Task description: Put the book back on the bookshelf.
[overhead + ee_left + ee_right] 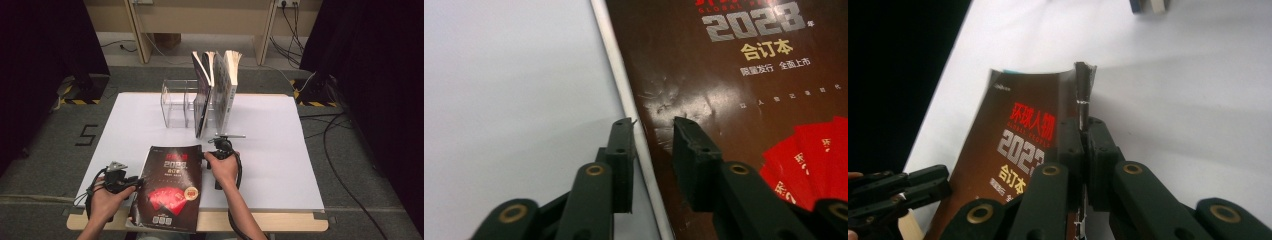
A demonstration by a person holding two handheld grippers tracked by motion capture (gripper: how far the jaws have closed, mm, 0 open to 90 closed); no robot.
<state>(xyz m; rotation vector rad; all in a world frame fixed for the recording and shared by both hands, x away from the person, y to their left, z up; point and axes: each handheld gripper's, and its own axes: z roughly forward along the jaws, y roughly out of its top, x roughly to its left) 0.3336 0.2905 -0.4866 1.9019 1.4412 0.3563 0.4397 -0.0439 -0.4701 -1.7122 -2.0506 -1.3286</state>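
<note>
A dark-covered book (172,187) with "2023" and red fans on its cover lies at the front of the white table (280,150). My right gripper (206,156) is at the book's right edge near the top corner. In the right gripper view this gripper (1081,125) is shut on that edge, and the book (1018,130) curls up between the jaws. My left gripper (135,182) is at the book's left edge. Its jaws (654,122) stand apart astride the pale edge of the book (749,75), one over the table and one over the cover. The left gripper (923,185) is also at the bottom left of the right gripper view.
A clear plastic rack (175,102) stands at the back of the table, with several upright books (215,90) leaning in its right part. The book overhangs the table's wooden front edge (260,220). Cables (345,165) lie on the floor to the right.
</note>
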